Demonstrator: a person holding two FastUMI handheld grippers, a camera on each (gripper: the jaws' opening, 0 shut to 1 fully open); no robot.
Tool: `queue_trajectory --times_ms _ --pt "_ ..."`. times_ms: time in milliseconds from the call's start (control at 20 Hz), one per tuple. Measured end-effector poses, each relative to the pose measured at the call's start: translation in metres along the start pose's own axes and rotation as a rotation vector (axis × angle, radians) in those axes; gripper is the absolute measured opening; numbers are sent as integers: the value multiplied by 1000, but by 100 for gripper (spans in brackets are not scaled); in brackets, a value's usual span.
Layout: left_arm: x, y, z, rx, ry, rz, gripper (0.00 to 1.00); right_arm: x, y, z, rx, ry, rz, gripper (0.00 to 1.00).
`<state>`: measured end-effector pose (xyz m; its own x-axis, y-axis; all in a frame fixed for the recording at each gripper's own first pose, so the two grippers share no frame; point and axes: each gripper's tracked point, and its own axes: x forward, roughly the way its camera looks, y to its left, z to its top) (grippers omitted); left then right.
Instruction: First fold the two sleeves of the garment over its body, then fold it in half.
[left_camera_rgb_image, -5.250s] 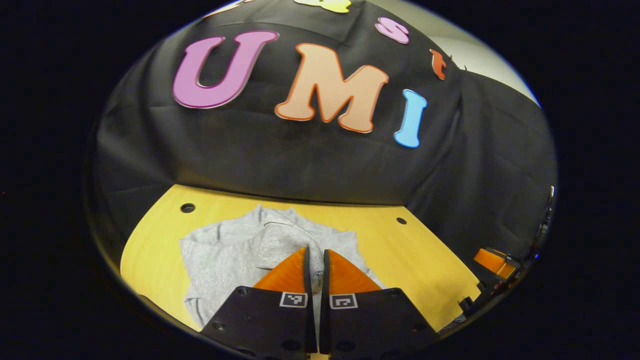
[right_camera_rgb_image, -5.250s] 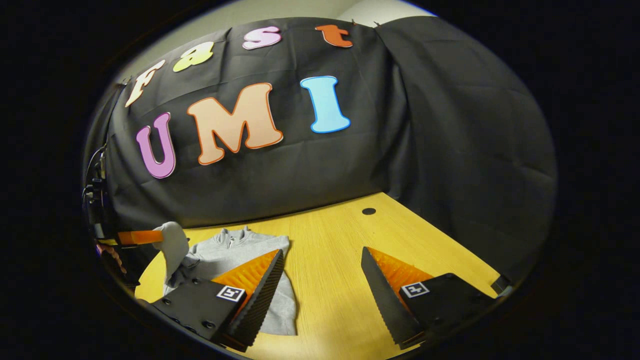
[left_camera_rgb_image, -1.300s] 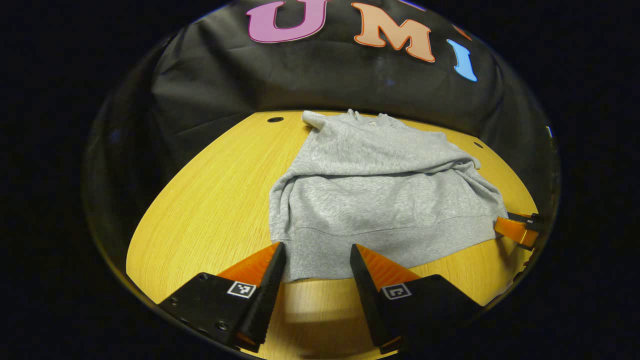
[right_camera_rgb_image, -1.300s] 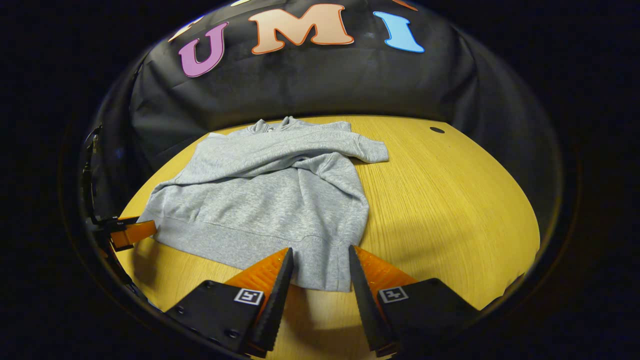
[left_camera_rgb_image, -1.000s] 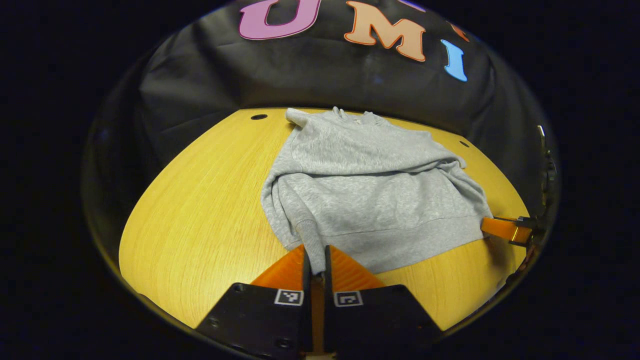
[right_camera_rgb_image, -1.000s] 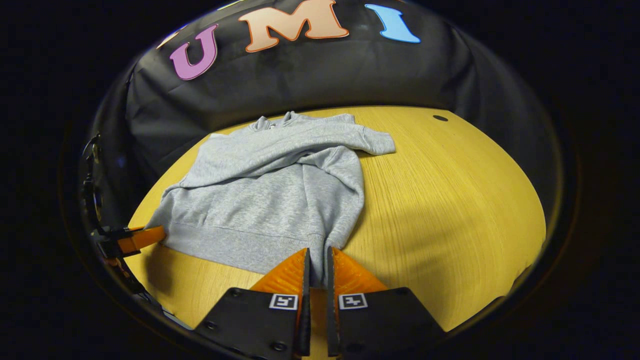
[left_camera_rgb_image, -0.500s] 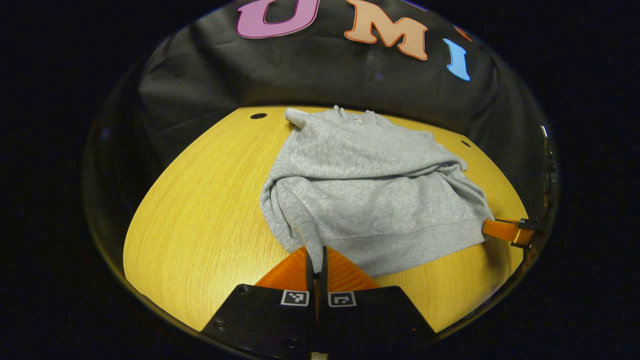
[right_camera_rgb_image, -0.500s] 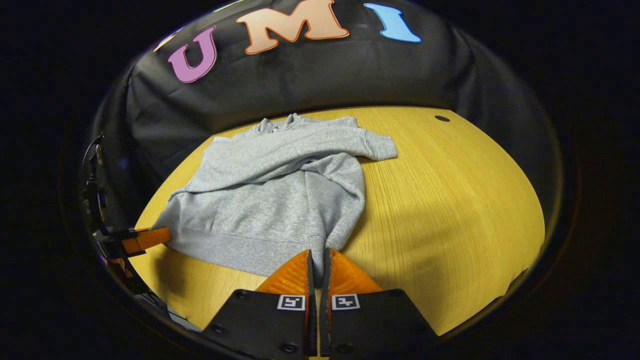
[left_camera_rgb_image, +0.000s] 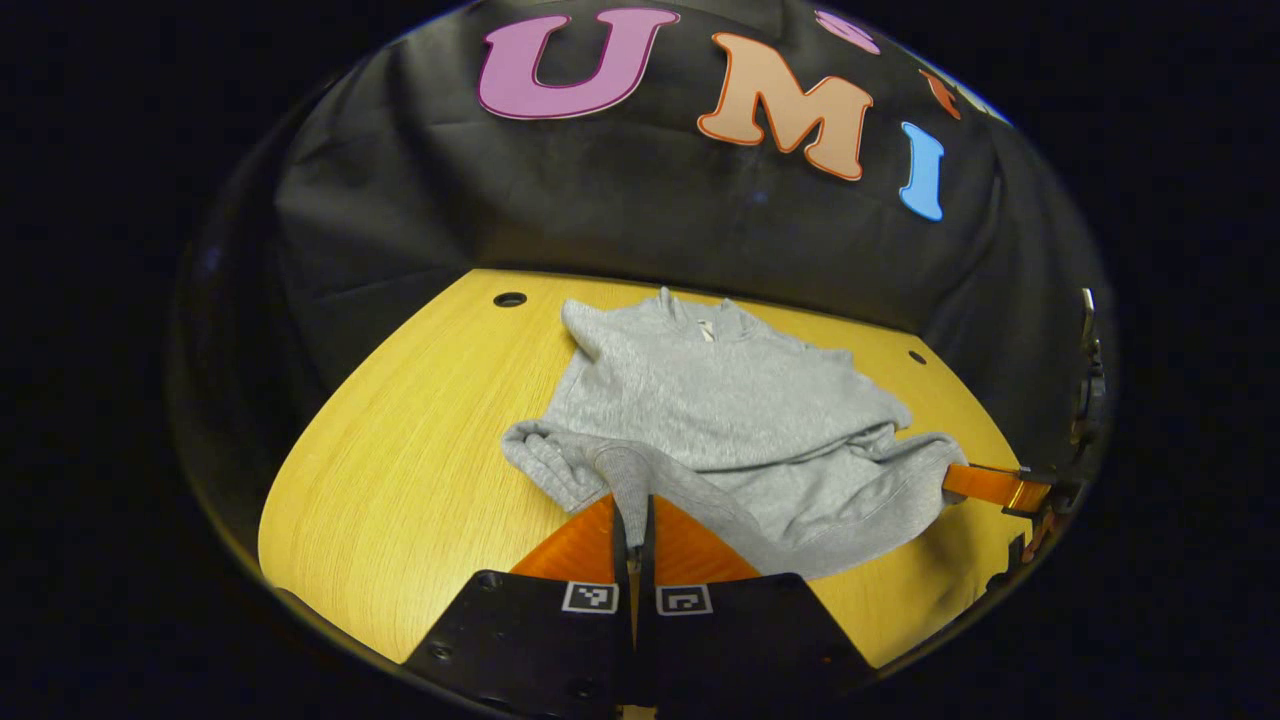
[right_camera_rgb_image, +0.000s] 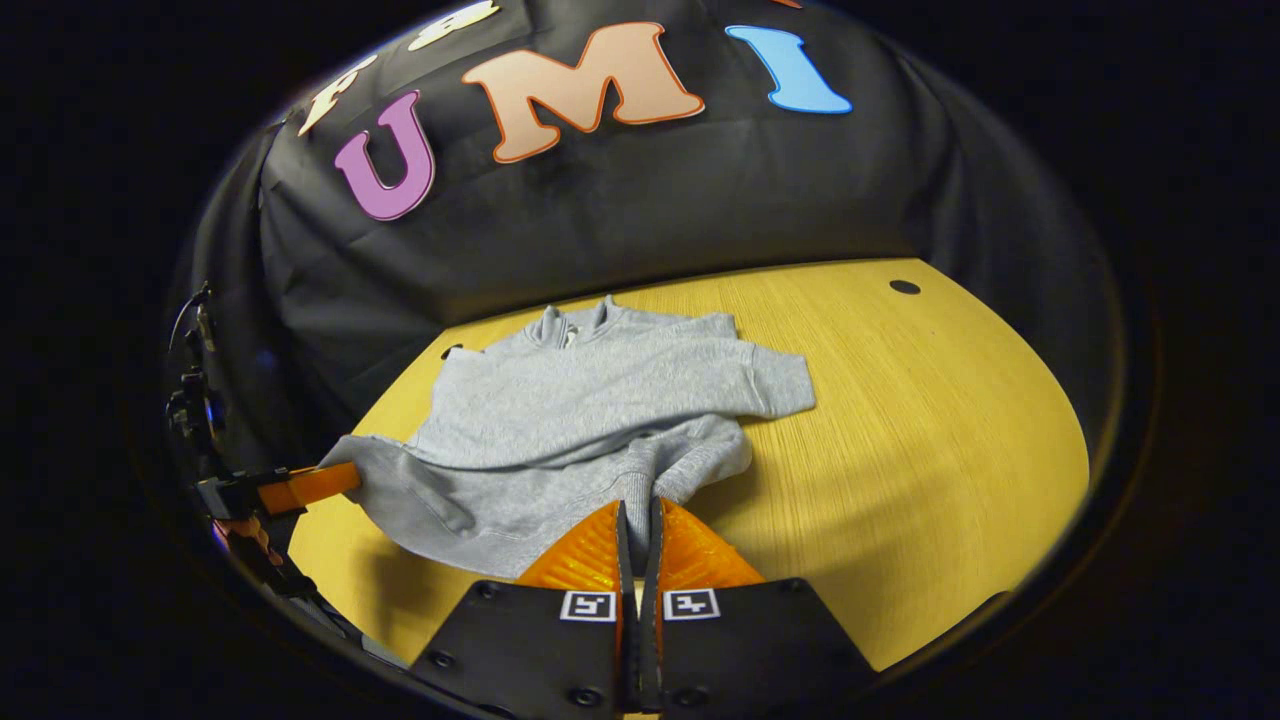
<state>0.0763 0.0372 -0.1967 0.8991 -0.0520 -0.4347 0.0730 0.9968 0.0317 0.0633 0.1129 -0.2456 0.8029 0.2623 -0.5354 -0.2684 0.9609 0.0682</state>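
My left gripper (left_camera_rgb_image: 632, 505) was closed tight on the near left corner of the grey garment (left_camera_rgb_image: 720, 420), its two fingers pinching the ribbed hem (left_camera_rgb_image: 800, 545) with no gap between them. My right gripper (right_camera_rgb_image: 637, 515) was likewise clamped down on the near right corner of the same hem, the cloth caught between both fingers. The garment lay on the yellow wooden surface (left_camera_rgb_image: 400, 470), with its collar (right_camera_rgb_image: 575, 325) toward the black cloth wall (left_camera_rgb_image: 600, 220) and its bottom edge toward me. Both sleeves were laid across the chest; in the right gripper view one cuff (right_camera_rgb_image: 785, 385) reached out past the body's right side onto bare wood. The hem was raised off the surface between my two grippers, sagging in a shallow curve, and the lower part of the body bunched up in loose folds just behind each grip. In the left gripper view my right gripper showed at the far right edge (left_camera_rgb_image: 985, 485), touching the hem's corner; in the right gripper view my left gripper showed at the far left (right_camera_rgb_image: 305, 485), also at the hem. Small dark holes (left_camera_rgb_image: 509, 299) sat in the surface near the wall, well apart from the cloth.
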Motion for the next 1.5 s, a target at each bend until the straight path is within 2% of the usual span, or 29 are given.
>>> queue_trajectory --times_ms 250,600,850,1000,1150,1200,1250,1300,1400,1450,1500 --pt "29 -2 47 16 -55 -5 0 26 6 39 4 -32 20 3" --pt "86 3 83 -15 -52 25 0 79 0 68 12 21 17 3" --pt "136 10 77 -1 5 63 0 121 -4 66 -10 71 2 3" --pt "158 12 70 -10 22 67 0 146 -5 59 29 90 12 5" --pt "170 17 60 -12 42 75 0 136 -10 61 85 111 32 16" --pt "171 18 59 -15 45 84 1 135 -11 64 103 111 42 27" --pt "173 21 59 -25 37 88 6 136 -15 67 113 106 48 31" --pt "174 20 63 -38 21 85 9 137 -15 70 124 97 57 30" --pt "174 22 66 -53 -1 92 12 139 -18 77 136 74 57 46" --pt "173 23 68 -55 -11 94 23 140 -20 81 137 62 53 53" --pt "171 23 73 -56 -27 93 30 139 -23 85 136 50 47 66"
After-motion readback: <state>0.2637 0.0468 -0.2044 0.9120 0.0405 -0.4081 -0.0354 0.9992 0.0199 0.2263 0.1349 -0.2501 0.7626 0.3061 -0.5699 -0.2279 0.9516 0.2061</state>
